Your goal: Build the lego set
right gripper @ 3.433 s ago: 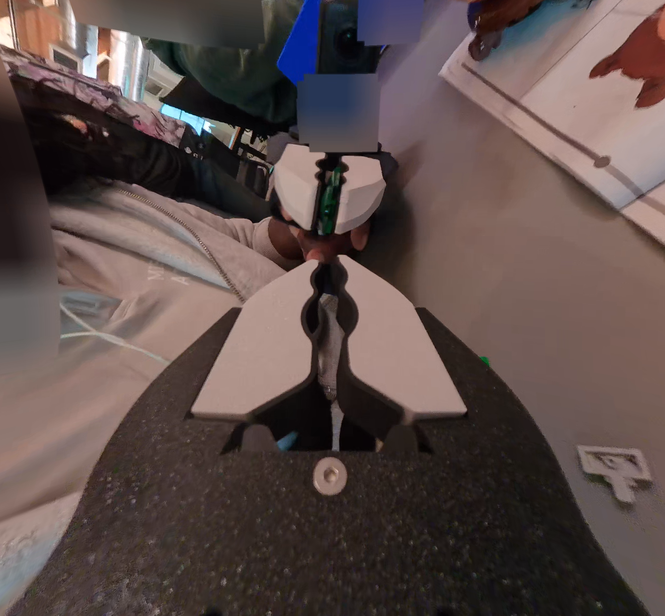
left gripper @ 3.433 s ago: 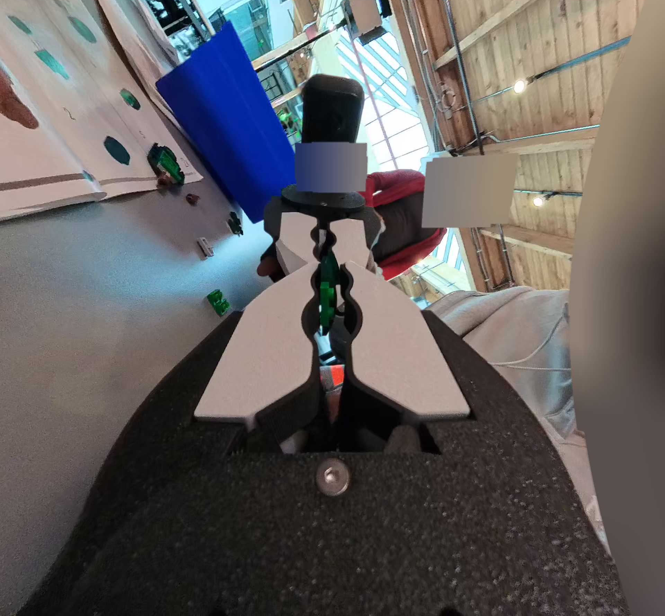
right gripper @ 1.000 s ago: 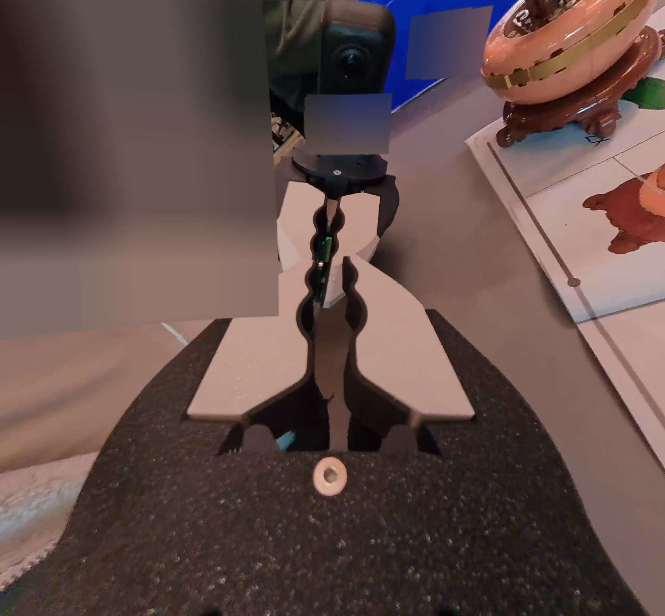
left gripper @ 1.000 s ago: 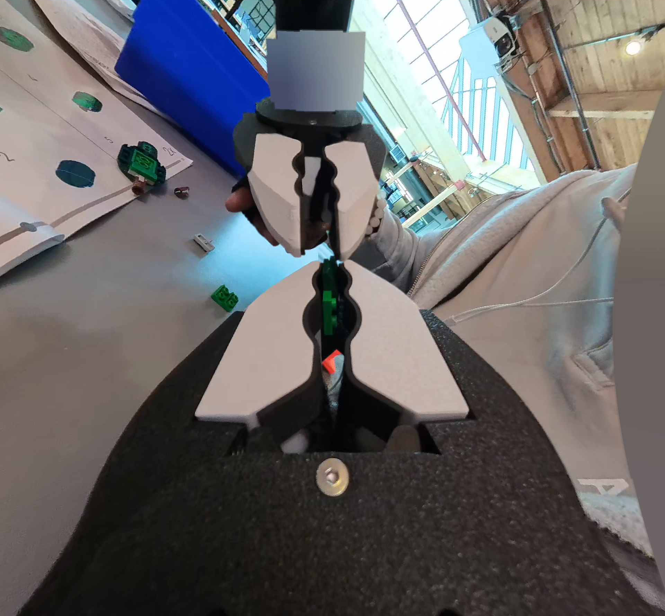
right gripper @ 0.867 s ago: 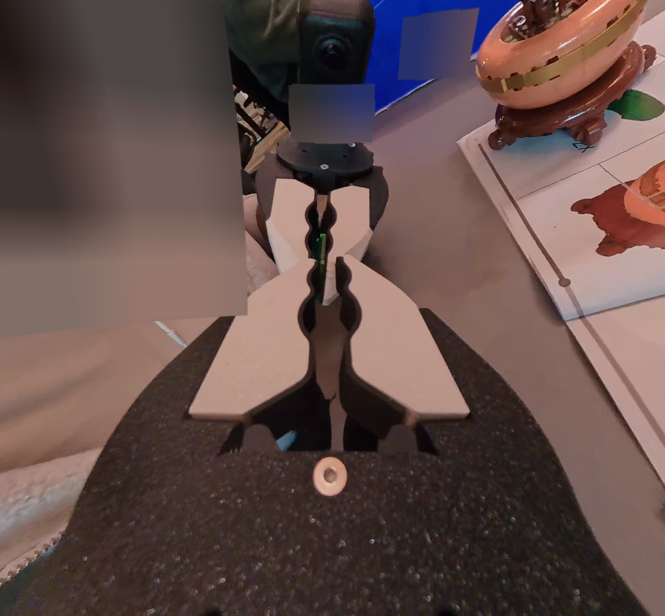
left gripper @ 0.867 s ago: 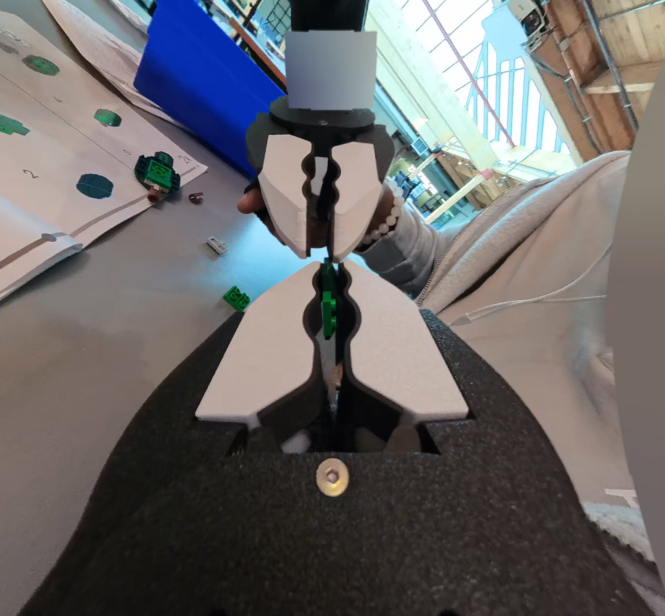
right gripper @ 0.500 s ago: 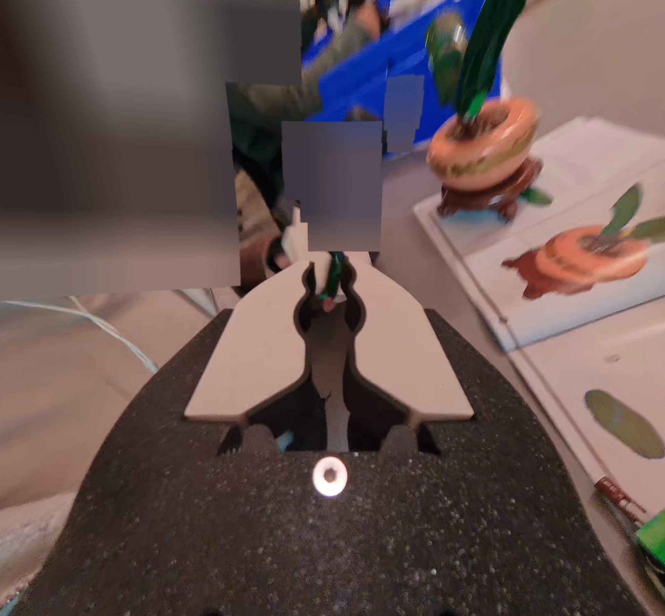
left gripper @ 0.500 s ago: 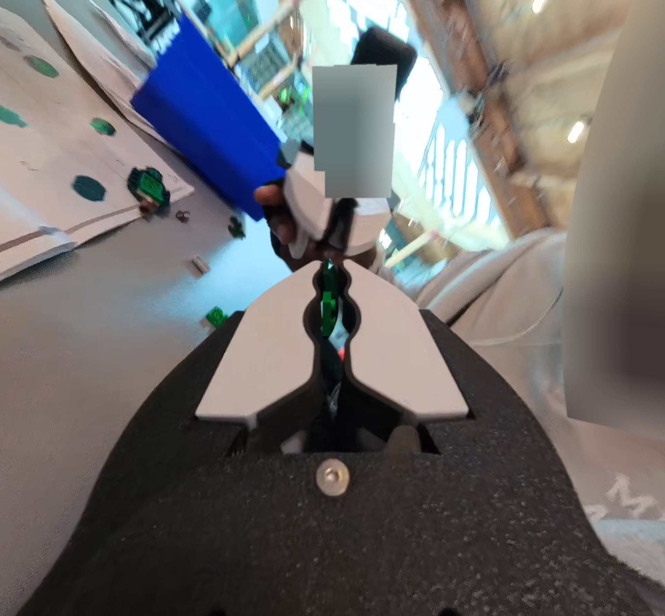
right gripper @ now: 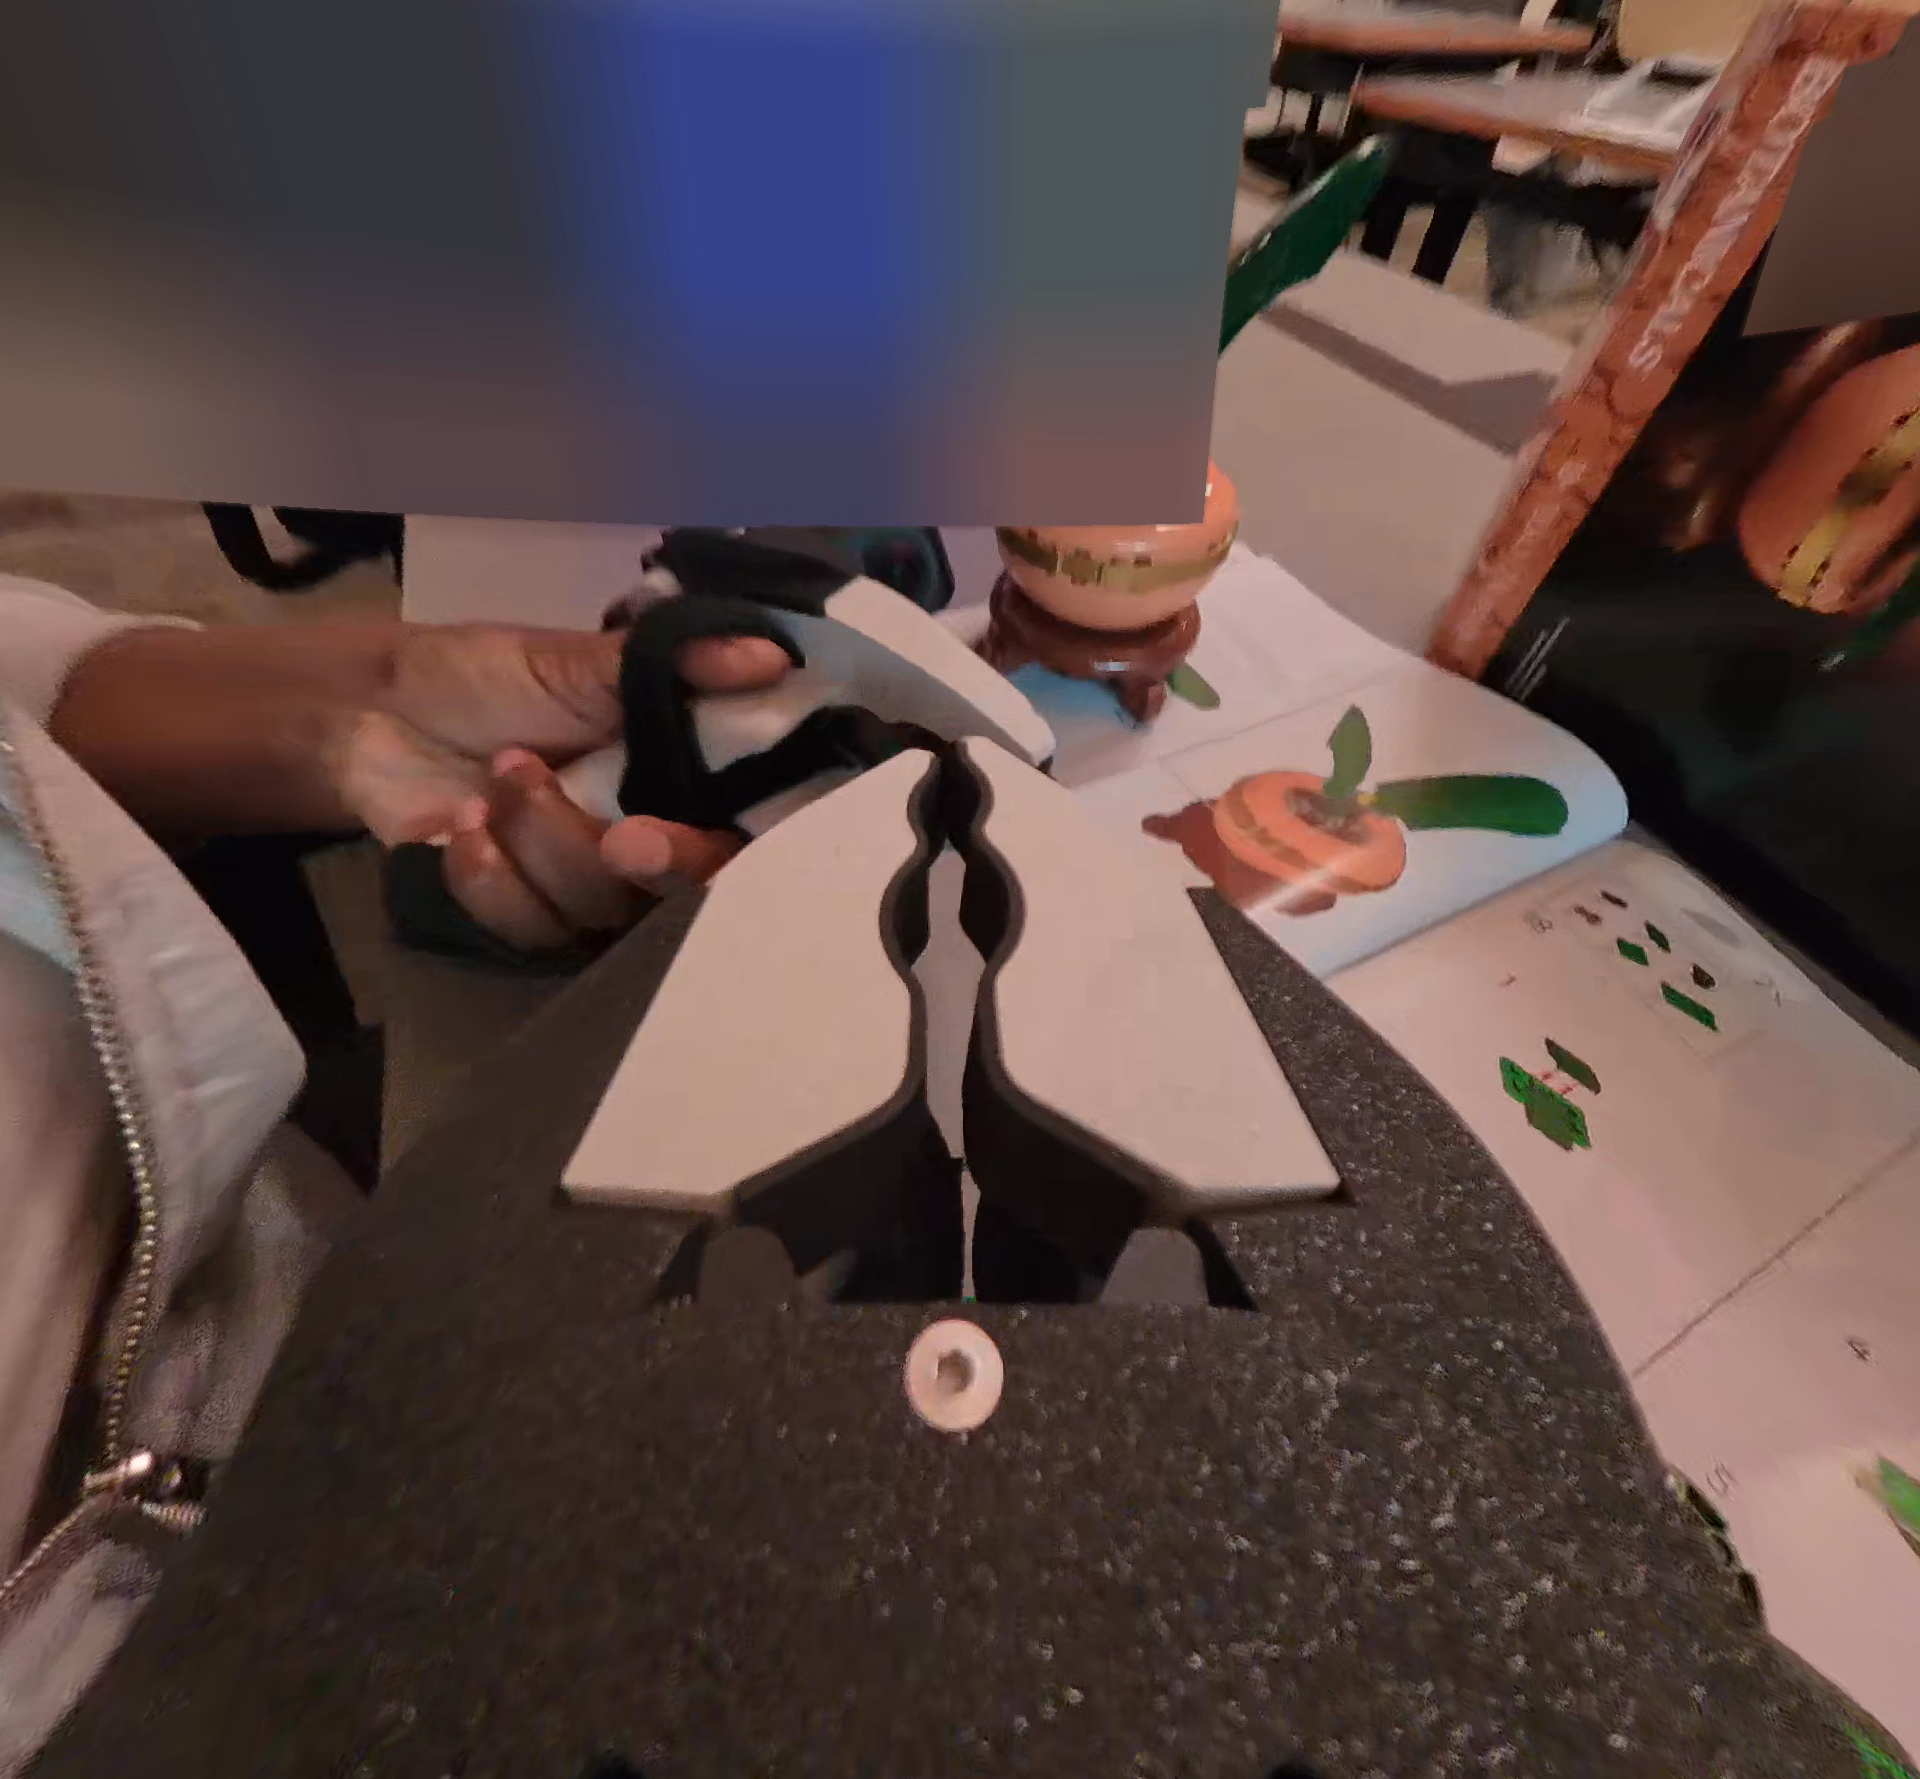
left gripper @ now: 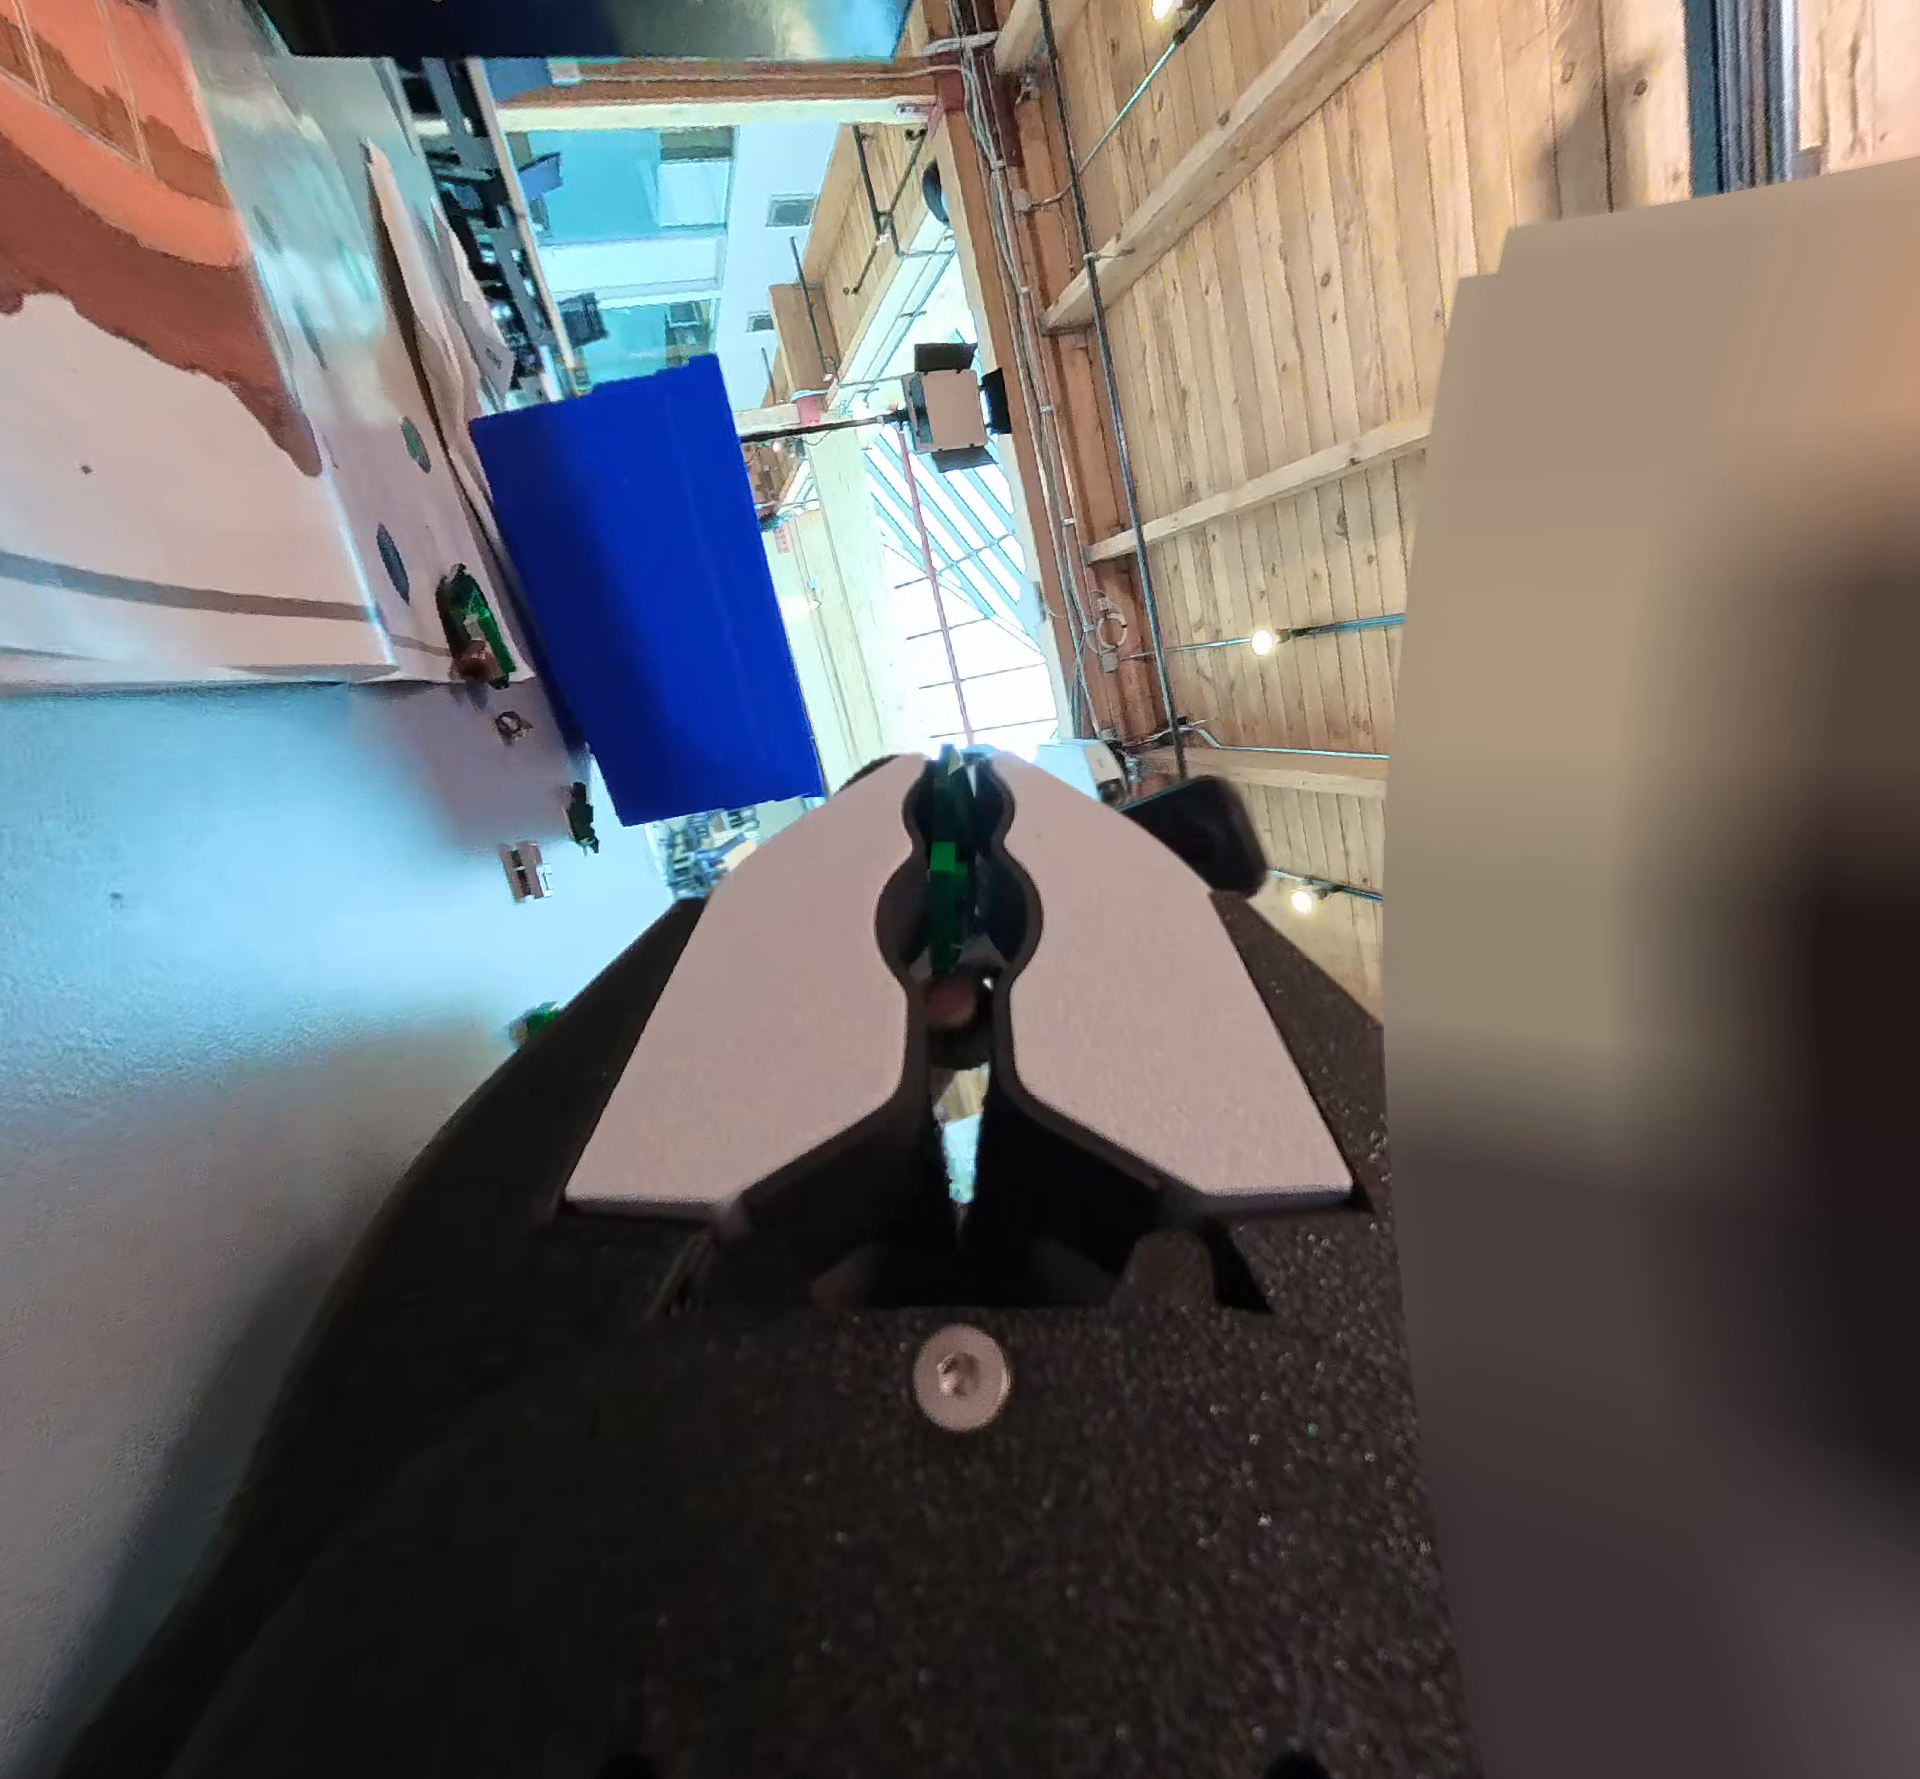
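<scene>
Grey tabletop (left gripper: 156,950) at far left in the left wrist view, with white instruction sheets (left gripper: 156,534) lying on it. On the sheet's edge, a small green and brown build (left gripper: 473,628); just beyond, a few loose bits (left gripper: 525,867). Next, a blue box (left gripper: 644,586), contents hidden. Then the left gripper (left gripper: 954,773), clamped on a green piece (left gripper: 948,877) with a brown round end (left gripper: 948,1002), held off the table.

In the right wrist view, from the left: a hand (right gripper: 520,773) on the left gripper's handle. Farther right a peach pot (right gripper: 1117,566) on a brown stand; inside cannot be told. Right gripper (right gripper: 948,768) with tips together, nothing seen between. At right, an open booklet (right gripper: 1455,794) and a dark set box (right gripper: 1662,638), standing upright.
</scene>
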`<action>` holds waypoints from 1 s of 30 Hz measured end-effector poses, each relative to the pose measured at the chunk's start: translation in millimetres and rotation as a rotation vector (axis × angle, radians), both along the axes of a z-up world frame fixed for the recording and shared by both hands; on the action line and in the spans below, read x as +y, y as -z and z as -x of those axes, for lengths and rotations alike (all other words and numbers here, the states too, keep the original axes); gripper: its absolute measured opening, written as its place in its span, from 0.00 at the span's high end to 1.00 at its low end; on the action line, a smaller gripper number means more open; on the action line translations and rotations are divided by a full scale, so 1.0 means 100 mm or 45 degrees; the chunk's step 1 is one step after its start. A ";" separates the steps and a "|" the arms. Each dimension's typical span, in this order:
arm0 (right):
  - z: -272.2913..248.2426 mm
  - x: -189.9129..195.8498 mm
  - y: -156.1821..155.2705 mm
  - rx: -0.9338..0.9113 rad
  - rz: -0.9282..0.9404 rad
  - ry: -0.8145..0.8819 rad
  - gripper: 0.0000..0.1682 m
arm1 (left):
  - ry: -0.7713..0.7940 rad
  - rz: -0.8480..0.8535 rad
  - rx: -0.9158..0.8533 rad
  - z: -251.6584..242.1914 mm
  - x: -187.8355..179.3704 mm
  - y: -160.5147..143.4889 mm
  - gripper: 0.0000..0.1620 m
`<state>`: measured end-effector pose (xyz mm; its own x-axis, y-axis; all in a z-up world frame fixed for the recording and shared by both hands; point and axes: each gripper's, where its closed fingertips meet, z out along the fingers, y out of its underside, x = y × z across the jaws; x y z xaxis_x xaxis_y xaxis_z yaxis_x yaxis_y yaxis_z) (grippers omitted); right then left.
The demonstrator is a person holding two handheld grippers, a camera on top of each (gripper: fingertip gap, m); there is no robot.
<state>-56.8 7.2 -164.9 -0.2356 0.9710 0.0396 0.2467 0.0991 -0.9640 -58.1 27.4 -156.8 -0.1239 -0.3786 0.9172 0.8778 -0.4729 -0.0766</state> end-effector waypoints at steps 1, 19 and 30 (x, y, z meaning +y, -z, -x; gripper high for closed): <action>0.00 -0.02 0.04 -0.036 -0.027 0.000 1.00 | 0.003 0.001 0.020 -0.02 0.00 0.01 0.97; 0.13 -0.09 0.01 0.027 1.124 -0.092 0.87 | -0.229 -0.135 0.181 0.13 0.01 -0.13 0.97; 0.04 -0.06 -0.03 -0.103 1.340 -0.334 0.97 | -0.100 -0.167 0.325 0.02 -0.07 -0.11 0.69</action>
